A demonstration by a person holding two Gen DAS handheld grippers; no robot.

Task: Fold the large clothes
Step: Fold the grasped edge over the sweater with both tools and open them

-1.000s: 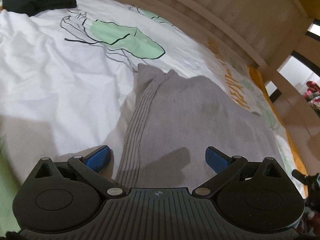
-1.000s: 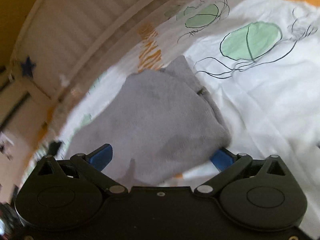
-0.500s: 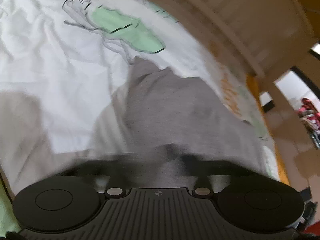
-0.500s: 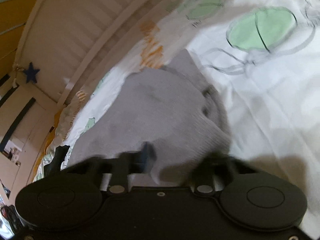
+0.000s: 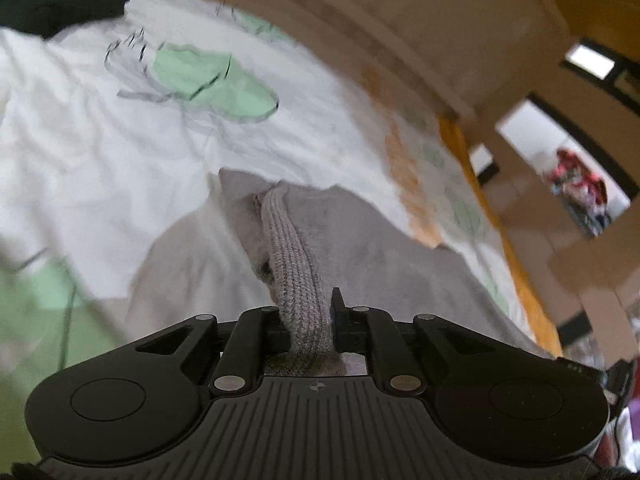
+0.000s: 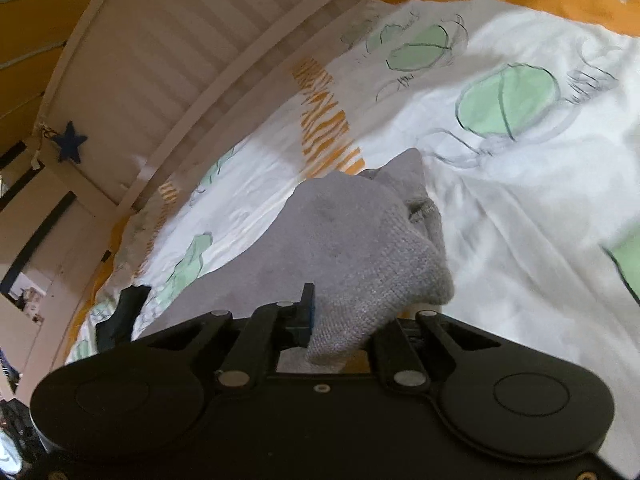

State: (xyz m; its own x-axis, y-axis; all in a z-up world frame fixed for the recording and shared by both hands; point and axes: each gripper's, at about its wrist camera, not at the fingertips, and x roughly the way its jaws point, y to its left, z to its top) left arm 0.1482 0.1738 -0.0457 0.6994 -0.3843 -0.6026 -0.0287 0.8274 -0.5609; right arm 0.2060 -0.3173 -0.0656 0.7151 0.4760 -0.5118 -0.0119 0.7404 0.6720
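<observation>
A grey knit sweater (image 5: 360, 248) lies on the white printed bed sheet (image 5: 100, 140). My left gripper (image 5: 306, 308) is shut on its ribbed edge (image 5: 288, 248), which rises off the bed as a taut strip. In the right wrist view the same sweater (image 6: 344, 232) bunches up from the sheet (image 6: 520, 200). My right gripper (image 6: 346, 312) pinches a thick fold of it, jaws still closing on the knit. The blue pad of its left finger (image 6: 308, 304) shows; the other finger is hidden under the cloth.
A black garment (image 5: 52, 4) lies at the far left of the bed. A pale slatted bed rail (image 6: 160, 60) runs along the far side, with a blue star (image 6: 70, 146) hanging on it. A dark object (image 6: 124, 312) sits at the bed's left edge.
Both grippers went from wide open around the flat sweater to shut on it. Both have risen, lifting the gripped edges off the sheet.
</observation>
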